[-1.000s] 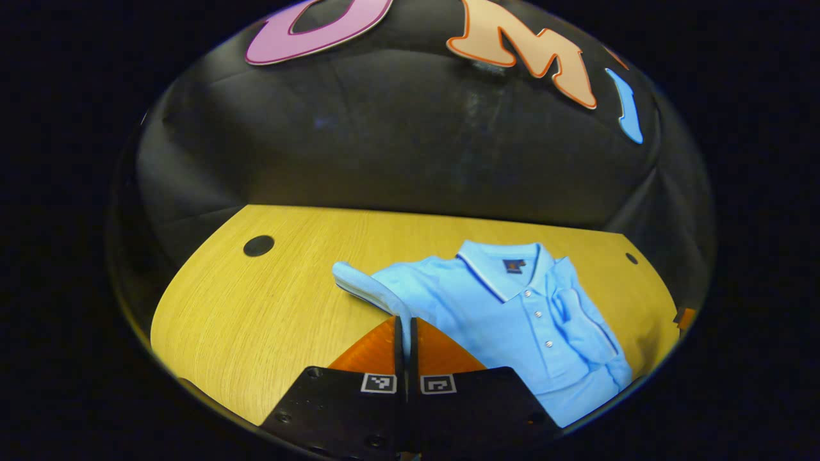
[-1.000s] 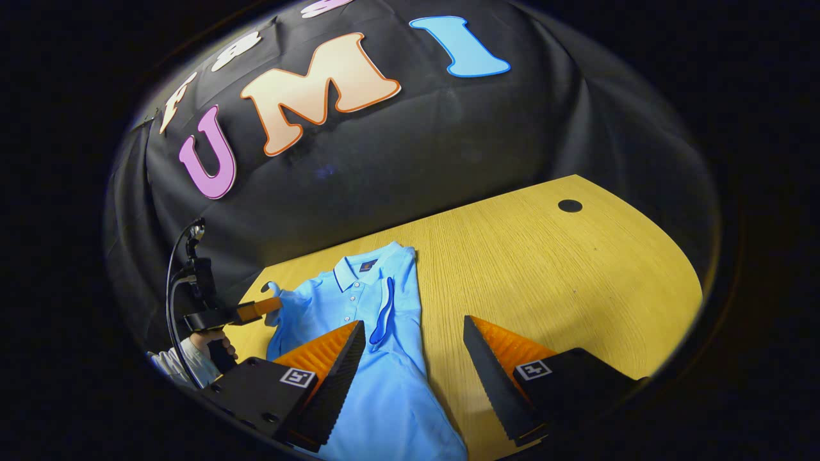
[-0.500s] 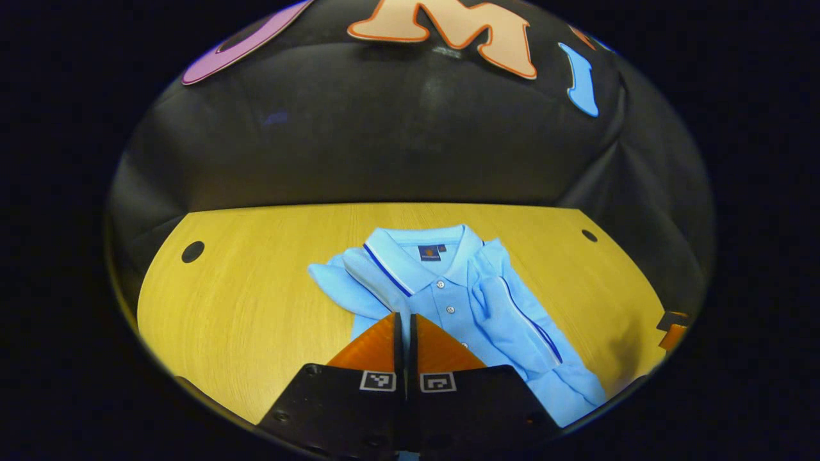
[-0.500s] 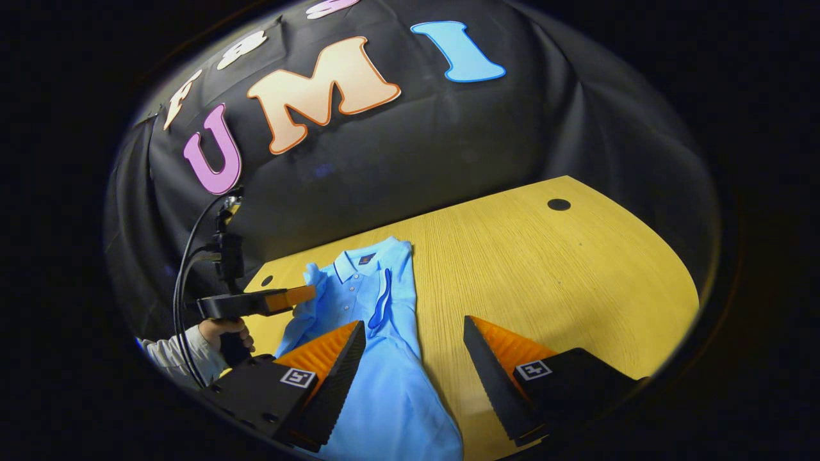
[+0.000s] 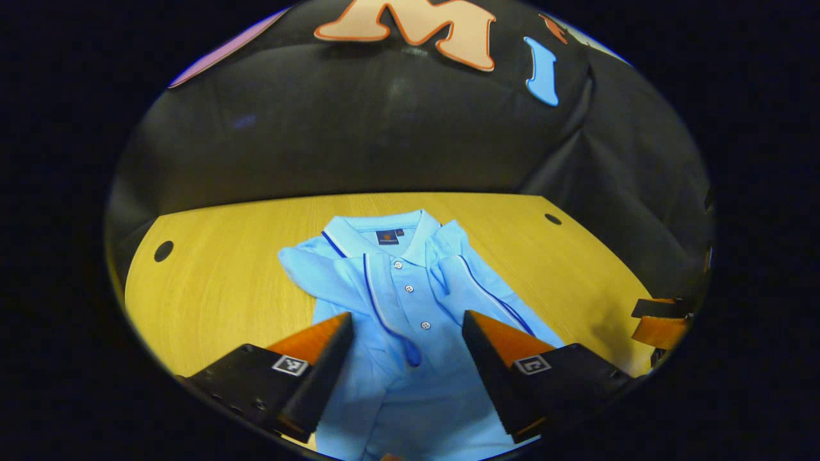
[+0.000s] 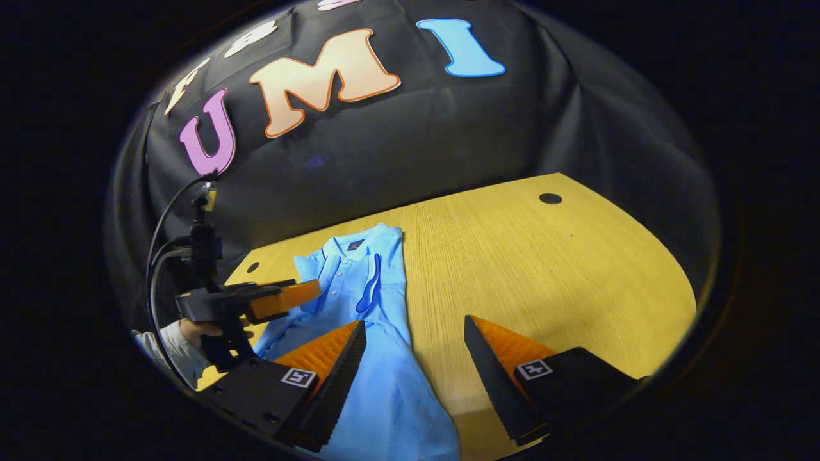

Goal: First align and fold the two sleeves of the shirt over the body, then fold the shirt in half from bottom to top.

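A light blue polo shirt (image 5: 410, 301) lies front-up on the yellow wood-grain tabletop (image 5: 224, 282), collar toward the booth's wall. Both sleeves are folded in over the body: the left sleeve (image 5: 359, 288) slants across the chest beside the button placket, and the right sleeve (image 5: 474, 288) lies along the other side, its dark piping showing. The left tongs (image 5: 407, 323) hang just above the shirt's middle with their fingers spread wide — nothing between them but the cloth below. In the right gripper view the right tongs (image 6: 415, 330) are also spread apart, one finger over the shirt's lower edge and the other over bare tabletop. There too, farther off, the left tongs (image 6: 288, 298) appear beside the shirt, held by a hand (image 6: 192, 330) in a pale sleeve (image 6: 163, 349). Dark round holes (image 5: 163, 251) mark the tabletop's far corners.
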`<state>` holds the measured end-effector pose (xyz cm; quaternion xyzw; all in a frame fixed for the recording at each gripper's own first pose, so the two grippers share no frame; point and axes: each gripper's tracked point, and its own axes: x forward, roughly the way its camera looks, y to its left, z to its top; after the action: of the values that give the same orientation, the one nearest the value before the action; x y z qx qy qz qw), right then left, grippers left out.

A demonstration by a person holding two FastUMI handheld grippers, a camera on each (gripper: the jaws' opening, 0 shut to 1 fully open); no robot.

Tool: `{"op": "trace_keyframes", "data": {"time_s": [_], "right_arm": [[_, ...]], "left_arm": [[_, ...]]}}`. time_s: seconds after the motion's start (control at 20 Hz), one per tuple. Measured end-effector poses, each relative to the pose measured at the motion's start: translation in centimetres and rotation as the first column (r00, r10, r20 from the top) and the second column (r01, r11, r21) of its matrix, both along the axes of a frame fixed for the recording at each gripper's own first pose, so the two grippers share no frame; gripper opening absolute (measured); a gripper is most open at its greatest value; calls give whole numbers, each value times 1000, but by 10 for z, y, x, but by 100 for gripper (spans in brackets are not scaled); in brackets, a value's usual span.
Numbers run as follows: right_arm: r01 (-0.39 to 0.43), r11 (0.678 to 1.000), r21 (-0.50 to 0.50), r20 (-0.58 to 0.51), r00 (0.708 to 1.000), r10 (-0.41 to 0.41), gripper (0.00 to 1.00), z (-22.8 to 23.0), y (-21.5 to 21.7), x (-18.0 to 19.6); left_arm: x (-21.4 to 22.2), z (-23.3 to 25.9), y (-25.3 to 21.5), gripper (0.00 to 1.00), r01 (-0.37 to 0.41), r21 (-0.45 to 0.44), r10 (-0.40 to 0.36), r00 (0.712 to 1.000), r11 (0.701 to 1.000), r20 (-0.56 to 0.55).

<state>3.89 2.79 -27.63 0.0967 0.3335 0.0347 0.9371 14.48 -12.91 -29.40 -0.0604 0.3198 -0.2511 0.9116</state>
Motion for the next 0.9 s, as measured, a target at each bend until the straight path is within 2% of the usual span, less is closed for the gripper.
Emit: {"op": "trace_keyframes", "data": {"time_s": [0.05,0.1,0.25,0.45,0.65,0.9], "right_arm": [[-11,1000,-10,16,1000,11,97,5,-2,-8],[-25,999,-28,35,999,26,97,10,-5,-18],[-75,991,-108,48,996,80,97,16,-15,-58],[-122,982,-147,37,991,128,97,19,-19,-113],[-173,966,-190,7,984,178,97,11,-17,-163],[-192,957,-216,-32,981,189,97,-15,-10,-211]], "left_arm": [[-11,14,9,94,-18,-2,18,999,1000,29],[-24,26,20,96,-31,2,31,998,1000,56],[-75,54,53,96,-62,36,57,992,997,110],[-134,73,95,96,-91,101,74,984,991,160],[-191,63,125,96,-110,142,90,986,984,141],[-246,27,153,96,-112,210,92,991,971,100]]}}
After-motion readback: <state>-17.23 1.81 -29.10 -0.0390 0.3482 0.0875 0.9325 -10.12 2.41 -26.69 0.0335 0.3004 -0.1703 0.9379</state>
